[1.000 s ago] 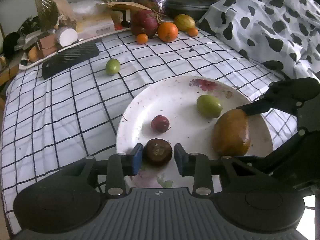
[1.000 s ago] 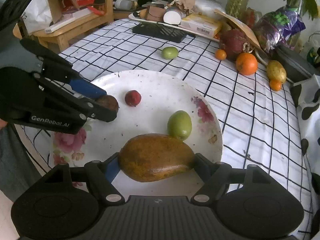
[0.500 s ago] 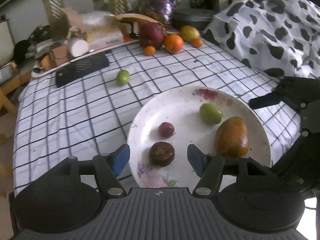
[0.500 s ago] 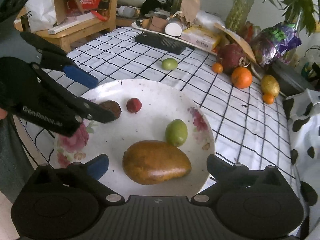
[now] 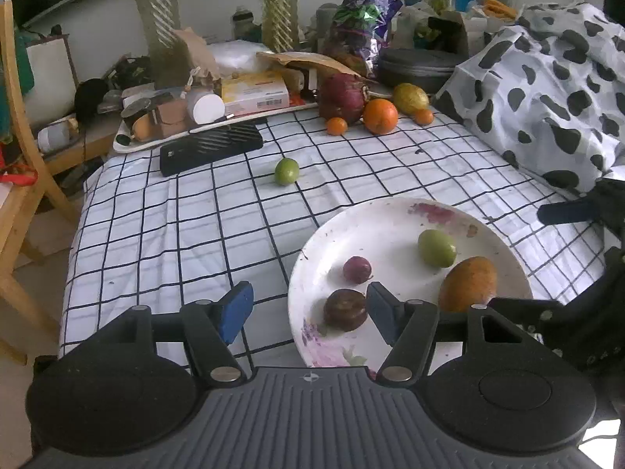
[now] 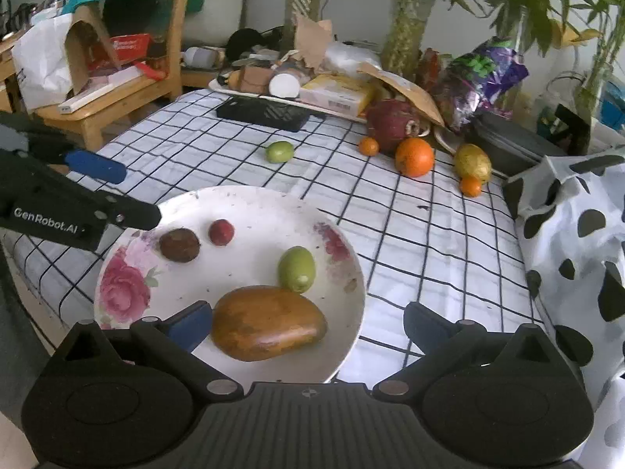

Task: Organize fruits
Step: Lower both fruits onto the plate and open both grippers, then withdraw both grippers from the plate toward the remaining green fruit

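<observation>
I've just let go with both: the left tool (image 5: 308, 308) has released the brown fruit (image 5: 345, 309), the right tool (image 6: 308, 326) the mango (image 6: 269, 322). Both now lie on the plate (image 6: 250, 203), near edge; loose fruit like the lime (image 5: 286, 171) waits far across the counter (image 5: 175, 234)

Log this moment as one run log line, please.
left gripper: open, empty | right gripper: open, empty | plate: mango, green fruit, brown fruit, red fruit
</observation>
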